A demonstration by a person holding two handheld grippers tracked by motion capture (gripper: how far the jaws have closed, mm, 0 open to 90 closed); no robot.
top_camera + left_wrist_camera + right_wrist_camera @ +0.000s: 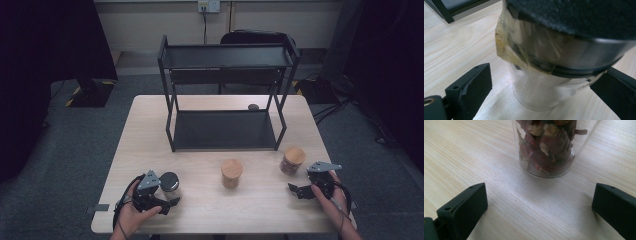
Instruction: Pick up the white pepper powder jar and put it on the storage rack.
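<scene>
A glass jar with a black lid [170, 182] stands near the table's front left. My left gripper [544, 86] is open around the glass jar with the black lid [564, 50]; its left jaw stands clear of the glass and its right jaw is close beside it. A jar with a wooden lid and dried red petals [292, 160] stands at the front right. My right gripper [539, 205] is open, and the jar of petals [546, 150] stands just beyond its jaws, outside them. Another wooden-lidded jar [231, 173] stands alone between the two.
A black two-tier rack [225, 95] stands at the back middle of the table [150, 130], both shelves bare. A small dark object [253, 107] lies beside its back right leg. A dark chair [255, 37] is behind the table.
</scene>
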